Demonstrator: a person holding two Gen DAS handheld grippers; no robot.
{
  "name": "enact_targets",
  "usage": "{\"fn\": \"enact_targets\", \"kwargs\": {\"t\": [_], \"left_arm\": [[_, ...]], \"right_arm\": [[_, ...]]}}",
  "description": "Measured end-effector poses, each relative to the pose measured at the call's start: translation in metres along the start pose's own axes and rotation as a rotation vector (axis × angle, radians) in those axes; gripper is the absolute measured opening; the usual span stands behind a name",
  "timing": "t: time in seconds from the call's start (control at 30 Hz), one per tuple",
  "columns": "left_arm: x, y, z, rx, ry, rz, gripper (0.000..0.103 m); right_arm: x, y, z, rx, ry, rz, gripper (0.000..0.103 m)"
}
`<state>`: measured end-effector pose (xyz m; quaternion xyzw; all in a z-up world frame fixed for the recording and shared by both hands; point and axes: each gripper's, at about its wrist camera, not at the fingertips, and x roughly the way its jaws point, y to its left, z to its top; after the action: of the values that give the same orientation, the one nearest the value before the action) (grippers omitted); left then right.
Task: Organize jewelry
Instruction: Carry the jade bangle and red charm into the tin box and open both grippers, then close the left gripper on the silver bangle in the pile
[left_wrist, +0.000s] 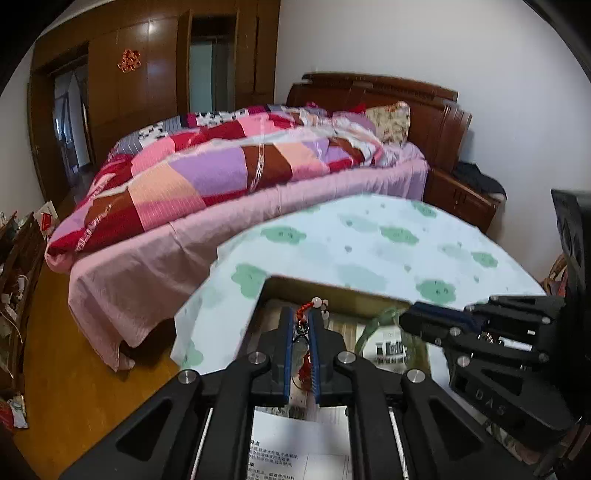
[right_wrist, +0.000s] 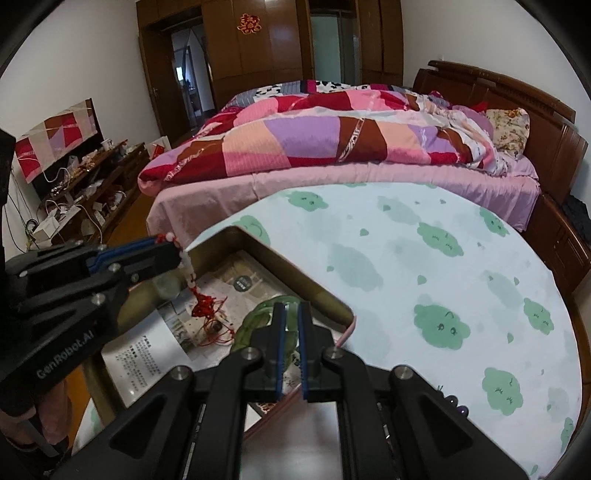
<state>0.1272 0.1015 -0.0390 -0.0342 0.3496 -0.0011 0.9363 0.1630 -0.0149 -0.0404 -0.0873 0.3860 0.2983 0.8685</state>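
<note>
Dangling between left gripper (left_wrist: 303, 318) jaws: beaded red-tassel charm (right_wrist: 192, 280), above tray (right_wrist: 295, 271).

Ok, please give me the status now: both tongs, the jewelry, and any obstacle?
Left tongs shut on red-tasselled bead pendant, hanging over tin box. Right tongs shut on green bangle inside box. No obstacle seen.

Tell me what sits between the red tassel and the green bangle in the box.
Only printed paper lining the box, between red tassel and green bangle; right wrist view shows it.
</note>
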Motion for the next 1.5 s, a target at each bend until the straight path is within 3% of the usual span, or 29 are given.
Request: {"fn": "enact_targets", "kwargs": {"t": [0.03, 0.1, 0.17, 0.2, 0.23, 0.27, 0.33, 0.5, 0.73, 0.83, 0.9, 0.93, 0.97, 1.03, 1.1, 1.13, 1.17, 1.3, 1.37, 1.5], "left_arm": [[0.003, -0.001, -0.002, 0.01, 0.008, -0.004, 0.01], [0.005, -0.003, -0.004, 0.019, 0.01, 0.003, 0.024], [0.002, -0.004, -0.005, 0.014, -0.014, 0.02, 0.07], [-0.002, -0.003, -0.005, 0.007, -0.044, 0.034, 0.078], [-0.005, -0.002, -0.004, 0.003, -0.061, 0.036, 0.085], [-0.008, -0.001, -0.004, -0.002, -0.071, 0.028, 0.085], [-0.012, 0.001, -0.001, -0.011, -0.069, 0.021, 0.085], [-0.018, 0.004, -0.001, -0.033, -0.071, 0.012, 0.085], [-0.023, -0.01, -0.012, -0.062, -0.035, -0.017, 0.085], [-0.031, -0.019, -0.021, -0.066, -0.037, -0.048, 0.085], [-0.037, -0.028, -0.027, -0.066, -0.037, -0.072, 0.085], [-0.039, -0.033, -0.031, -0.061, -0.036, -0.084, 0.085], [-0.041, -0.04, -0.034, -0.053, -0.03, -0.084, 0.085], [-0.043, -0.053, -0.041, -0.029, -0.015, -0.102, 0.085], [-0.046, -0.065, -0.046, -0.008, -0.007, -0.106, 0.085], [-0.048, -0.074, -0.05, 0.01, -0.001, -0.113, 0.085], [-0.049, -0.08, -0.053, 0.02, 0.0, -0.117, 0.085], [-0.052, -0.105, -0.064, 0.062, 0.011, -0.119, 0.085], [-0.051, -0.116, -0.068, 0.083, 0.025, -0.123, 0.085], [-0.045, -0.133, -0.074, 0.108, 0.053, -0.148, 0.085]], "right_arm": [[0.002, 0.0, 0.0, 0.003, 0.007, 0.003, 0.009], [0.007, -0.002, -0.001, 0.007, 0.014, 0.002, 0.01], [0.008, -0.003, -0.001, 0.008, 0.006, 0.001, 0.011], [0.007, -0.004, -0.001, 0.012, 0.002, 0.004, 0.013], [0.006, -0.004, -0.001, 0.015, 0.003, 0.003, 0.021], [0.006, -0.005, -0.001, 0.016, 0.002, 0.004, 0.034], [0.002, -0.007, -0.003, 0.023, -0.013, -0.003, 0.044], [-0.012, -0.021, -0.007, 0.063, -0.039, -0.037, 0.045], [-0.035, -0.037, -0.021, 0.051, -0.05, -0.092, 0.06], [-0.054, -0.05, -0.037, 0.061, -0.055, -0.135, 0.062], [-0.063, -0.057, -0.049, 0.073, -0.045, -0.162, 0.076], [-0.069, -0.064, -0.058, 0.092, -0.032, -0.168, 0.093], [-0.072, -0.067, -0.064, 0.107, -0.029, -0.166, 0.102], [-0.081, -0.076, -0.081, 0.143, -0.029, -0.158, 0.101], [-0.087, -0.077, -0.095, 0.145, -0.012, -0.147, 0.091], [-0.09, -0.078, -0.104, 0.144, -0.008, -0.158, 0.079], [-0.092, -0.079, -0.108, 0.147, -0.005, -0.169, 0.074], [-0.095, -0.089, -0.124, 0.193, 0.012, -0.165, 0.073], [-0.095, -0.092, -0.13, 0.197, 0.023, -0.173, 0.06], [-0.098, -0.1, -0.143, 0.222, 0.019, -0.178, 0.056]]}}
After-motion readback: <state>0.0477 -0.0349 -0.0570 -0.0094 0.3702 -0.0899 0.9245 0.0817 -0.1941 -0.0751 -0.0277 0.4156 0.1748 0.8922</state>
